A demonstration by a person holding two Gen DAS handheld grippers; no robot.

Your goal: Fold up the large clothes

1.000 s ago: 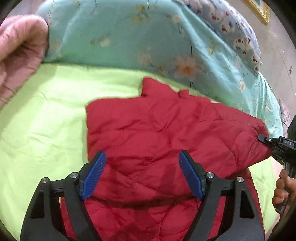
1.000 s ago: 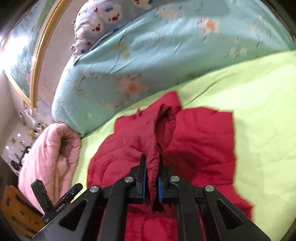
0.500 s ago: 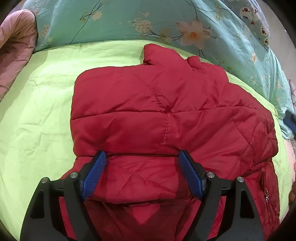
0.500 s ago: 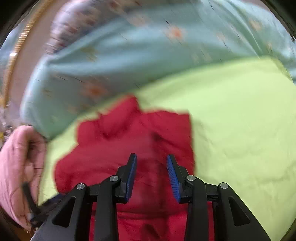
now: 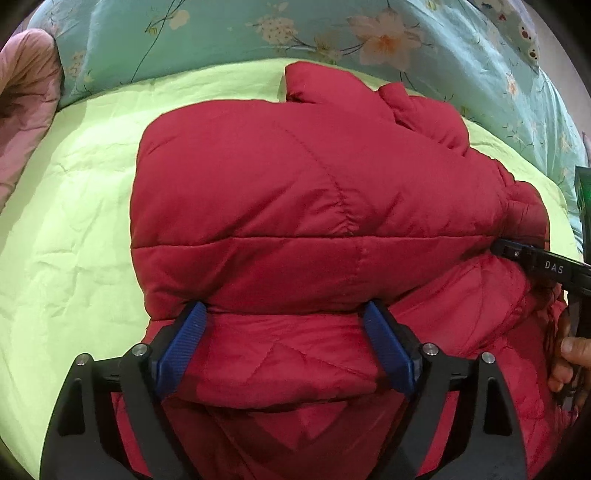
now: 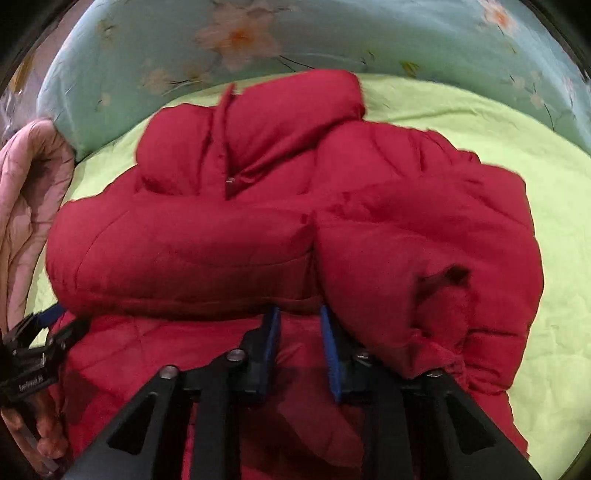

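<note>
Both tongs stand spread with nothing between their fingers. Left tongs [image 5: 284, 343] are wide apart, their blue pads resting low against the front edge of the folded red padded jacket [image 5: 314, 206]; right tongs [image 6: 298, 350] show a narrower gap but pinch no cloth, and their tips sit at the seam where two puffy folds of the jacket meet. The jacket lies in the middle of the bed, on the lime green sheet [image 5: 74, 229], with its upper part doubled over the lower and the collar end toward the far side.

The step in hand looks like settling or flattening the fold. Padding like this springs back, so it would pay to press down broadly along the folded edge, both tongs together, and keep the layers squared before any further fold. On the right side the folded sleeve part bulges and bunches near the cuff; smoothing that first should stop the bundle from opening.

Around the jacket, a teal flowered quilt [image 5: 258, 33] runs along the far edge of the bed, close to the collar, and a pink quilted cover [image 5: 26, 107] lies at the left. Neither touches the fold, though the quilt leaves little room to push the jacket farther away.
</note>
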